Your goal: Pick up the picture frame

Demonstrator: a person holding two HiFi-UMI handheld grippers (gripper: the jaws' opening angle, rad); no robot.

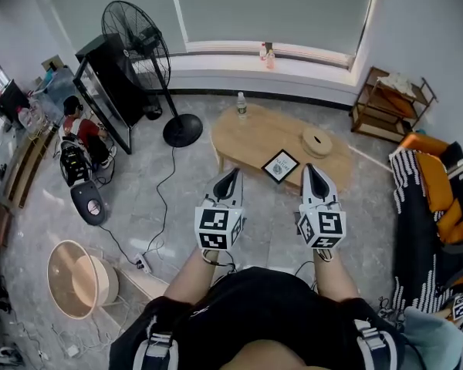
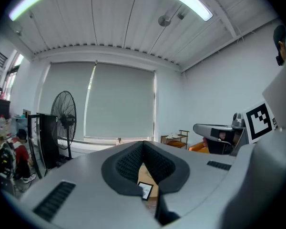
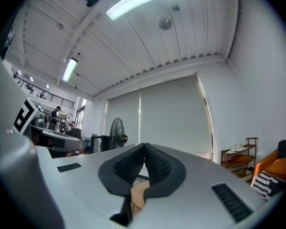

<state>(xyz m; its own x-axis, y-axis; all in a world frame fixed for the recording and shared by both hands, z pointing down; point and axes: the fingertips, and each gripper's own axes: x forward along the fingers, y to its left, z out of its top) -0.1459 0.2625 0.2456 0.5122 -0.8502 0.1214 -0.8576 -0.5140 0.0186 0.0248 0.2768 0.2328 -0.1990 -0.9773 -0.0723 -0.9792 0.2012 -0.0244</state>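
A black picture frame with a white mat lies flat on the low wooden table, near its front edge. Through the left gripper's jaws a small part of the picture frame shows far off. My left gripper is held level in the air, short of the table and left of the frame, jaws shut and empty. My right gripper hangs beside it, just right of the frame in the head view, also shut with nothing in it. Both grippers, the left gripper and the right gripper, point toward the window wall.
On the table stand a bottle at the far left and a round woven lid at the right. A standing fan and black rack are left of it. A wooden shelf and a sofa are right.
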